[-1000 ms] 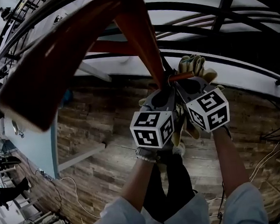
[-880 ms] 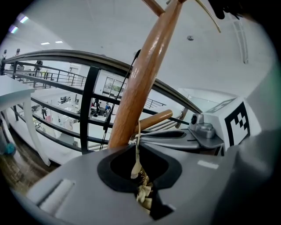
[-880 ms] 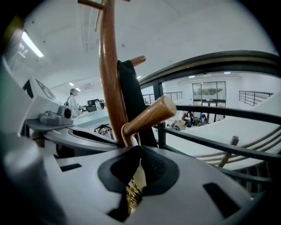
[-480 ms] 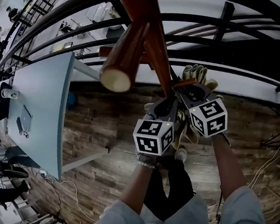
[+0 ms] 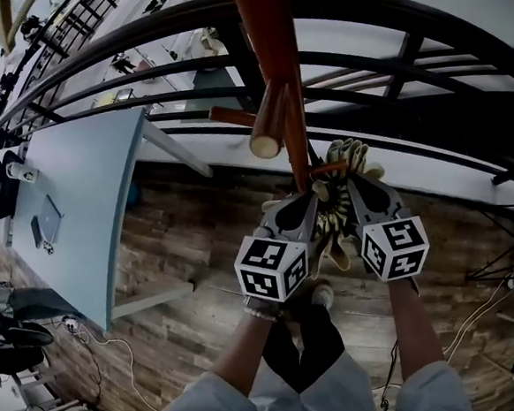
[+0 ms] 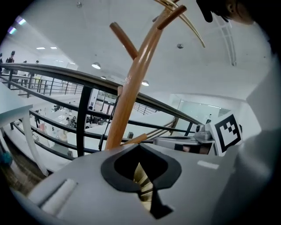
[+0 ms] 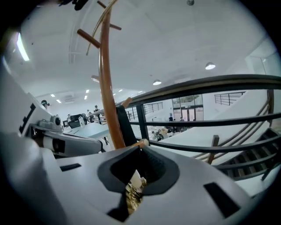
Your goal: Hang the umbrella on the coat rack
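Note:
The coat rack's red-brown wooden pole rises just past my hands, with a round-ended peg and a short low peg sticking out. The folded umbrella, cream patterned fabric, is held upright against the pole. My left gripper is shut on its left side and my right gripper on its right. In the left gripper view the pole and upper pegs stand ahead, with umbrella fabric pinched in the jaws. The right gripper view shows the pole and the fabric in its jaws.
A black metal railing curves right behind the rack, with a drop beyond it. A blue-grey table stands at the left on the wooden plank floor. Cables lie on the floor, and a tripod's legs show at right.
The rack's peg, large and close to the camera a second ago, now looks smaller and more central. Both grippers stay on the umbrella beside the pole and sit slightly farther apart.

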Demonstrator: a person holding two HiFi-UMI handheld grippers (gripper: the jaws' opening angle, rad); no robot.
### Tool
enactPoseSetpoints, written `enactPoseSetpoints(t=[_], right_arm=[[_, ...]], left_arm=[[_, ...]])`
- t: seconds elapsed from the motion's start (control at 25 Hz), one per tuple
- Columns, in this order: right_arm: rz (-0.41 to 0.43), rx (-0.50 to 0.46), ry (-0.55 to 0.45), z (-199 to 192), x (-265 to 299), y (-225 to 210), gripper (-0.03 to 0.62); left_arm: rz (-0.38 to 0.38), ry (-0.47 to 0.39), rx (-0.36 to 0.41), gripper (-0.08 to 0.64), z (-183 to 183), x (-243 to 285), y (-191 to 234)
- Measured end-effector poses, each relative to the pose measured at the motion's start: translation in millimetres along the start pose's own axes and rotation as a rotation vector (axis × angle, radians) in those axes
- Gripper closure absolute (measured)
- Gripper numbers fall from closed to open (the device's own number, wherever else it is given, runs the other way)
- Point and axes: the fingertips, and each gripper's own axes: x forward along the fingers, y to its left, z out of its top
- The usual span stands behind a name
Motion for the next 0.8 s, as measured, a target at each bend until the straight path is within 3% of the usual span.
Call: enactPoseSetpoints(t=[0.56, 0.8], right_arm=[[-0.09, 0.003, -0.086, 55, -118, 27, 0.588], [-0.1, -0.011, -0.122, 70, -145, 41, 0.589]], left_arm=[[-0.103, -0.063, 0.176, 0.555, 76, -79, -76], [-0.112, -0.087, 0.192, 0.555, 91, -108, -86]])
